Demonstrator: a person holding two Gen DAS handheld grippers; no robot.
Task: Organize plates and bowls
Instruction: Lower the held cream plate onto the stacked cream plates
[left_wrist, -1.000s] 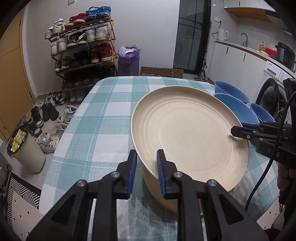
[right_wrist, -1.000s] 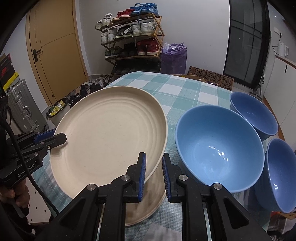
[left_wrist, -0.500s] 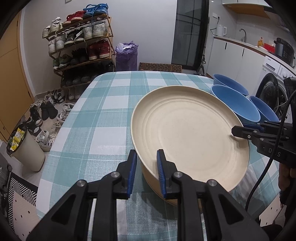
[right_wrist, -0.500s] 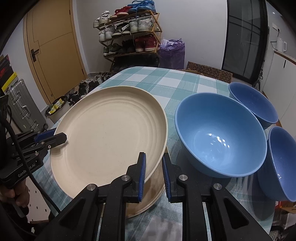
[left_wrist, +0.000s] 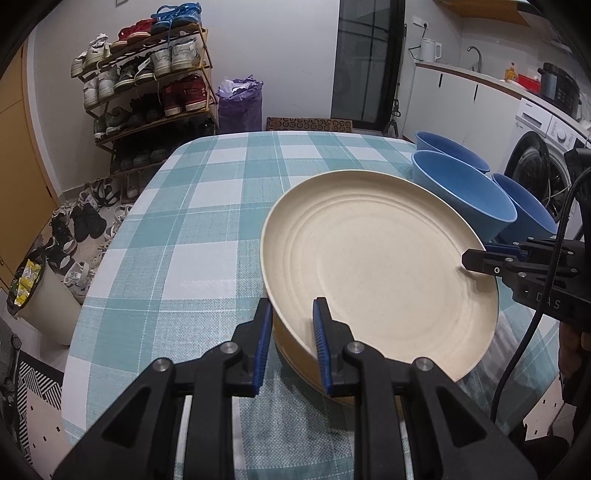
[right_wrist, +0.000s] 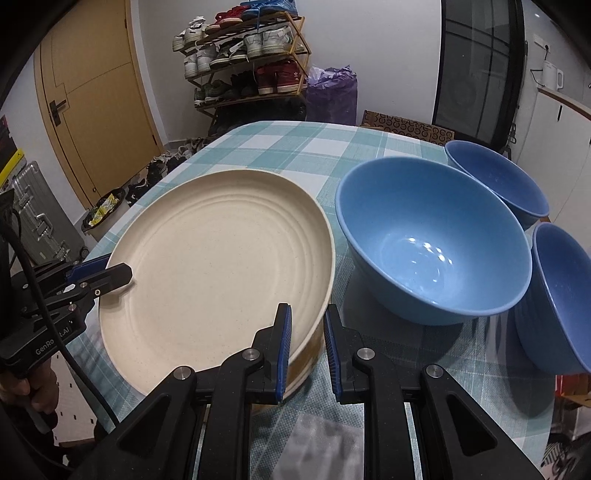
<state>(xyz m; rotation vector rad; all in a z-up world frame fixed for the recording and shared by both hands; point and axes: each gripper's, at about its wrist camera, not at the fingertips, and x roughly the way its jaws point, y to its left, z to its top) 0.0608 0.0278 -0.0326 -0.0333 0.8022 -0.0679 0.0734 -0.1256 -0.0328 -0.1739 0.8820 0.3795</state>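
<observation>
Left wrist view, left to right. The table (left_wrist: 207, 229), covered in a teal-and-white check cloth, filled the left of the field. At centre, the left gripper (left_wrist: 291, 334) was clamped on the near rim of the cream plate (left_wrist: 373, 269), one pad under the rim and the other on the plate's inner face. The plate was held nearly level, just above a second cream plate (left_wrist: 295, 356) whose darker edge showed directly below the gripped rim; whether the two touched could not be told. At right, the right gripper (left_wrist: 471, 258) pinched the opposite rim, so the plate spanned the line between the two tools. Behind it stood three blue bowls (left_wrist: 469, 195) in a cluster.

Right wrist view, left to right. The left gripper (right_wrist: 118, 273) entered from the left edge, closed on the far rim. The plate (right_wrist: 221, 266) lay centre-left, with the right gripper (right_wrist: 306, 339) closed on its near right rim and the lower plate (right_wrist: 308, 356) visible under that edge. The large bowl (right_wrist: 432, 240) stood just beside the plate's right rim, apart from it, with two smaller bowls (right_wrist: 495, 177) further right.

Judged relation: the target lay straight below the held plate, roughly concentric with it, so the coming move probably called for an even descent by both hands, neither nearer than the other, then release.
</observation>
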